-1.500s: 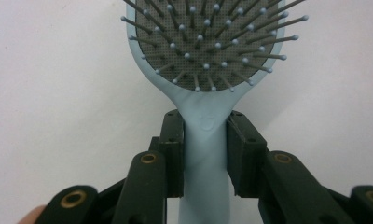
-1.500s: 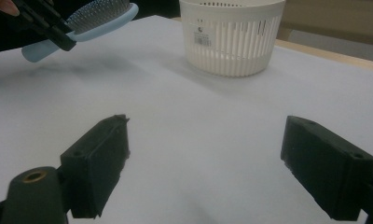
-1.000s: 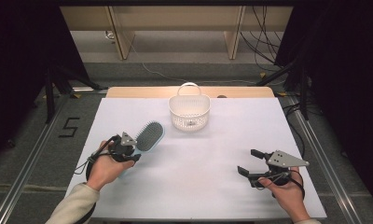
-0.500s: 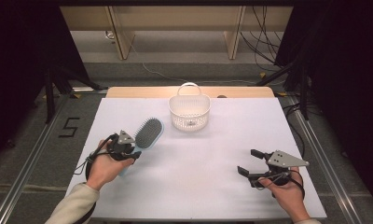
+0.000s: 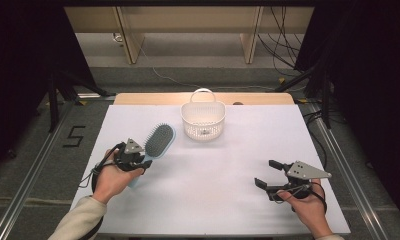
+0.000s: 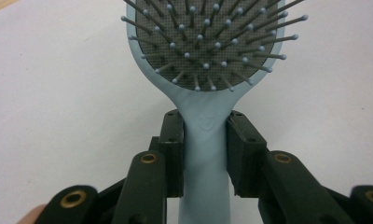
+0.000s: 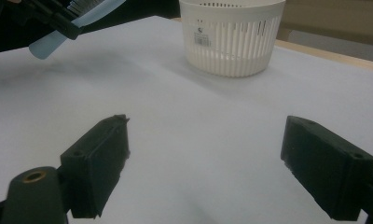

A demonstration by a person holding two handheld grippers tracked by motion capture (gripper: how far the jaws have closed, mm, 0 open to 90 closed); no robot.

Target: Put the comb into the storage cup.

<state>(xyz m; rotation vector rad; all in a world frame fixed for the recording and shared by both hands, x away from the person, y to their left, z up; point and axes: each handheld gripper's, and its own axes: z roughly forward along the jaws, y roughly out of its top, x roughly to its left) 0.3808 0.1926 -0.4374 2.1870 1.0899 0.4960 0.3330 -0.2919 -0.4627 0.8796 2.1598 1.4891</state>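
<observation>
the left gripper [image 6: 205,154] pinches the pale blue hairbrush [image 6: 205,56] at its neck, left of centre in the high view. it looks light and stiff, its smooth handle possibly slippery. the right gripper [image 7: 205,163] stands spread, lower right.

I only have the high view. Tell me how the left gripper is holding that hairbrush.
Observer: The left gripper has its jaws shut on the neck of the hairbrush, just below the bristle pad.
Operator: Report the bristle direction.
Observer: Bristles face the left gripper's camera, away from the table.
Operator: Now check the right gripper.
Observer: The right gripper is wide open with nothing between the jaws, pointed toward the white basket.
</observation>
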